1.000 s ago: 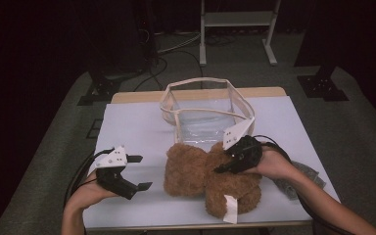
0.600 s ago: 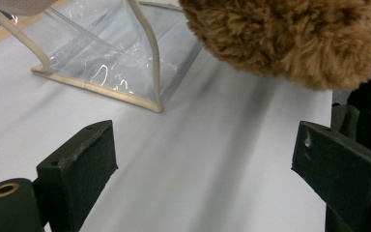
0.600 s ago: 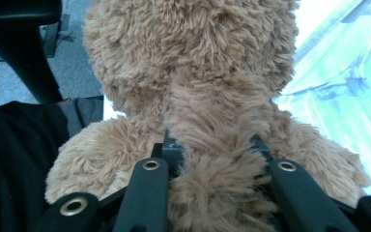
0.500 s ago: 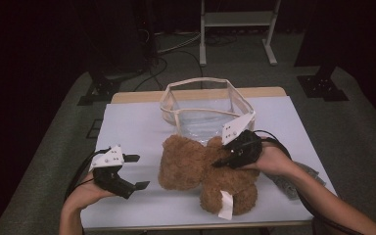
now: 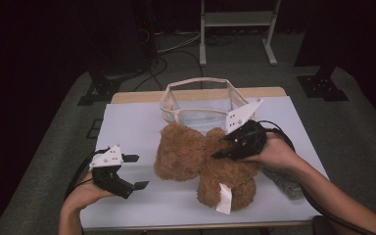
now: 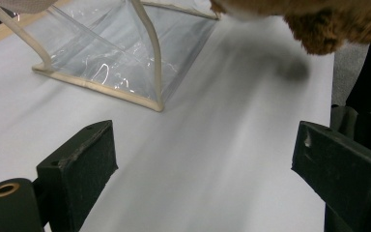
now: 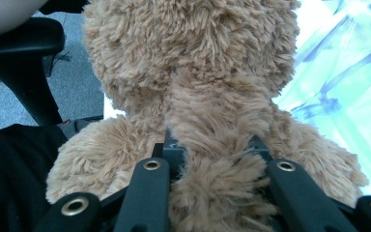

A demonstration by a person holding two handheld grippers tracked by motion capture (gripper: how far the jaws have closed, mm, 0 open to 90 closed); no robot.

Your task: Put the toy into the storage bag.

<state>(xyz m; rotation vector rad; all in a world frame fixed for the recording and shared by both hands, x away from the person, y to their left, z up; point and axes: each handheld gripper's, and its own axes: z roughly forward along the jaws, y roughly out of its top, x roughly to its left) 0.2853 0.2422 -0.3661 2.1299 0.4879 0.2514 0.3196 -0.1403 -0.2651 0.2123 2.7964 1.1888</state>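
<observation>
The brown teddy bear (image 5: 203,161) lies near the middle of the white worktop (image 5: 132,122), its white tag (image 5: 223,199) toward the front edge. The right gripper (image 5: 220,147) is clamped on the bear, fur bulging between its 2 jaws in the right gripper view. A clear plastic bag (image 5: 200,100) with cream trim stands open by the back edge, just behind the bear. The left gripper (image 5: 134,171) hovers near the front-left corner, jaws wide apart, holding nothing.

The room around the white table (image 5: 137,122) is dark; light falls from above. A soft blurred shadow lies under the teddy bear (image 6: 319,24); the clear bag (image 6: 125,53) glints.
</observation>
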